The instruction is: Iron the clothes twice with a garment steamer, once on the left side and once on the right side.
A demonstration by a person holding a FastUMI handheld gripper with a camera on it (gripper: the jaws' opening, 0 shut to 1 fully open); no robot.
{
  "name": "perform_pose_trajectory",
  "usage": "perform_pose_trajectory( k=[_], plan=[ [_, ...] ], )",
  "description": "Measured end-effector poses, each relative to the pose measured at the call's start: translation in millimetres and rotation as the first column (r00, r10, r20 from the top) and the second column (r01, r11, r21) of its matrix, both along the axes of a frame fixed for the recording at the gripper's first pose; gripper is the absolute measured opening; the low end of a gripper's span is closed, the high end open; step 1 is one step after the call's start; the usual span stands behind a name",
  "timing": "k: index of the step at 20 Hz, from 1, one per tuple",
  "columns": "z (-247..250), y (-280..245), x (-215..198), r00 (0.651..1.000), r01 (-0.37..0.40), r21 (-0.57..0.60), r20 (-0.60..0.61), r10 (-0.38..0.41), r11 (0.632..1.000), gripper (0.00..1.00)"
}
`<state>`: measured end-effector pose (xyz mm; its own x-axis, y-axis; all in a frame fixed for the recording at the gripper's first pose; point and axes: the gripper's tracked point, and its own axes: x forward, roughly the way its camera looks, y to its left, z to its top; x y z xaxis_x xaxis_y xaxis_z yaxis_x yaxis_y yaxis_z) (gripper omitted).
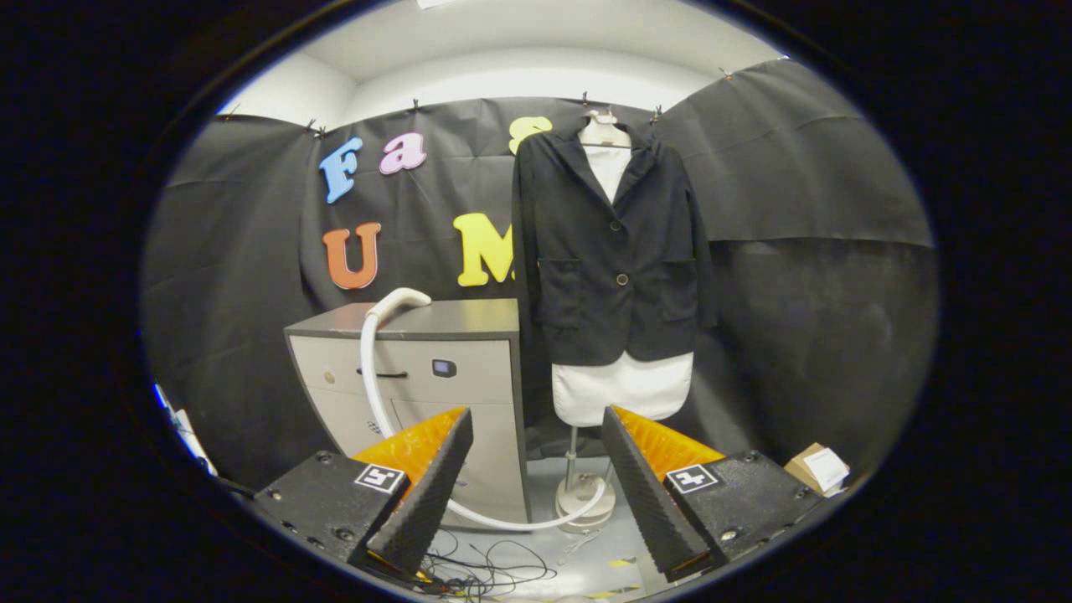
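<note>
We hold the tool (536,494) with its fingers spread wide apart and nothing between them, so as we judge it the task has not begun: the steamer must be picked up first.

The steamer head (400,300) lies on top of the grey cabinet (435,368), at its near left corner, well beyond the left finger. Its white hose (368,377) drops down the cabinet front, sweeps along the floor and ends near the base of the mannequin stand (584,502). The black jacket (611,251) hangs buttoned on the white mannequin (621,387), just to the right of the cabinet and beyond the gap between the fingers.

To do this step well, we should swing the tool left and up toward the steamer head, keep the fingers apart until they straddle the handle part rather than the soft hose, then close firmly so the head cannot twist. We would grip it so the steam face can turn toward the cloth. The hose loop is long, and it could drag or catch on the stand, so we should lift slowly. Loose cables (486,574) lie on the floor just ahead of the fingers; best to stay clear of them
</note>
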<state>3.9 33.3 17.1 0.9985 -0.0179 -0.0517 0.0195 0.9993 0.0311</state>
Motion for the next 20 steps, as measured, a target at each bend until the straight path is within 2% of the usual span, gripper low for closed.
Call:
perform_pose_trajectory(
  k=[6, 9, 16, 20],
  plan=[
    [41.8, 41.3, 50.2, 0.998, -0.046, -0.010, -0.044, 0.046, 0.999, 0.99],
    [65.9, 75.5, 87.7, 0.993, -0.097, -0.024, -0.067, 0.095, 0.995, 0.98],
    [116.6, 187.8, 186.6, 0.964, -0.252, -0.058, -0.098, 0.246, 0.966, 0.98],
    [125.0, 247.8, 242.8, 0.949, -0.294, -0.067, -0.140, 0.283, 0.953, 0.97]
  ],
)
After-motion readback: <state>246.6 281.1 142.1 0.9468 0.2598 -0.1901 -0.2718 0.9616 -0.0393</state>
